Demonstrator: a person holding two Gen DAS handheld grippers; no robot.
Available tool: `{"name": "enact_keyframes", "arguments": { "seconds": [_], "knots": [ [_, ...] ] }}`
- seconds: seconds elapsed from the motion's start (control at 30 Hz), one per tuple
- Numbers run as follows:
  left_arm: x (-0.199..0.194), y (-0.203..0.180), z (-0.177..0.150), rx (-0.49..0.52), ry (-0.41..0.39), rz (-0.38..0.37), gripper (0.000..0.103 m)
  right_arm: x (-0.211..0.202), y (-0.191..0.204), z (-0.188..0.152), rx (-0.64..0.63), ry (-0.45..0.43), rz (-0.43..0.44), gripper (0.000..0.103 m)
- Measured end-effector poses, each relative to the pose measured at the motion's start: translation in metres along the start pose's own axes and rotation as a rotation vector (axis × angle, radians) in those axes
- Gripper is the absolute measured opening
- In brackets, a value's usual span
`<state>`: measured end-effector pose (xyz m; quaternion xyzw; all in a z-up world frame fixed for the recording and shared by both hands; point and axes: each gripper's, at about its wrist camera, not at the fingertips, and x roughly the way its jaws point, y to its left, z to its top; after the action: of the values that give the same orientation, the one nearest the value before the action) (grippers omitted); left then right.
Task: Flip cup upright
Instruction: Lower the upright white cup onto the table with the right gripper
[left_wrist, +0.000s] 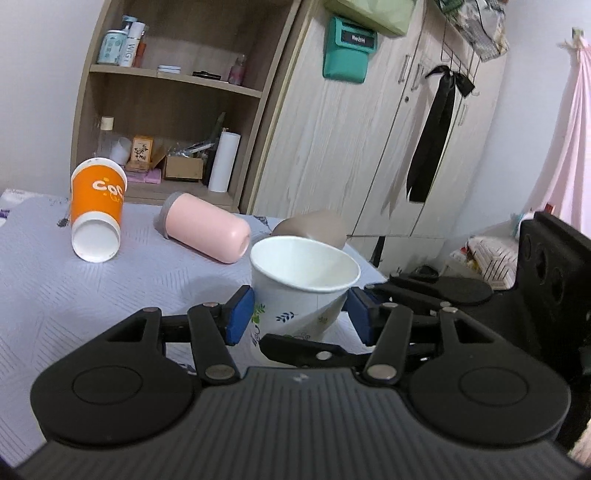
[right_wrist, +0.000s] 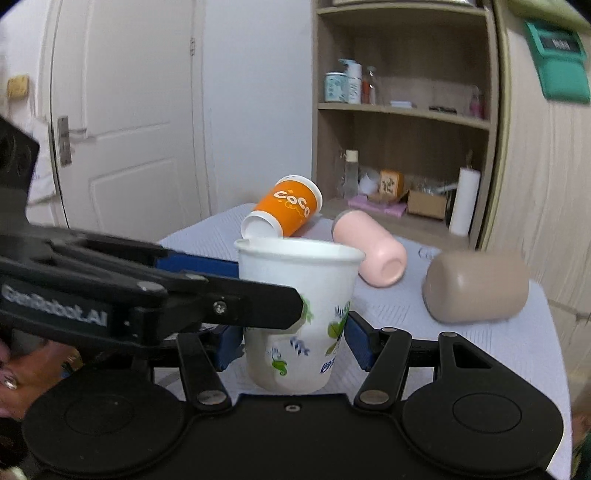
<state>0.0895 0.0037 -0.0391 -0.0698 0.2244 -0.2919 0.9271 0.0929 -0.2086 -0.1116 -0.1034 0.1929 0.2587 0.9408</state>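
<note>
White paper cup upright on tablecloth, gripped btwn blue pads of L gripper & R gripper.

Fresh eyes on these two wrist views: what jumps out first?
The white paper cup with leaf prints, mouth up at front centre, with both the left gripper and the right gripper closed around it. Behind it on the table, an orange cup, a pink cup and a tan cup lie tipped over.
</note>
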Motion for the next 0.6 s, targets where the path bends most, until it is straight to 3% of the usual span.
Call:
{"name": "enact_keyframes", "arguments": {
  "seconds": [0.17, 0.23, 0.6],
  "knots": [
    [0.019, 0.003, 0.005, 0.064, 0.023, 0.039, 0.055, 0.017, -0.002, -0.001, -0.001, 0.005, -0.028, 0.066],
    [0.028, 0.007, 0.007, 0.075, 0.028, 0.038, 0.055, 0.025, -0.006, 0.0, 0.025, -0.001, -0.036, 0.066],
    [0.061, 0.024, 0.009, 0.077, 0.02, 0.009, 0.055, 0.057, -0.008, -0.001, -0.093, -0.02, -0.171, 0.066]
  ]
}}
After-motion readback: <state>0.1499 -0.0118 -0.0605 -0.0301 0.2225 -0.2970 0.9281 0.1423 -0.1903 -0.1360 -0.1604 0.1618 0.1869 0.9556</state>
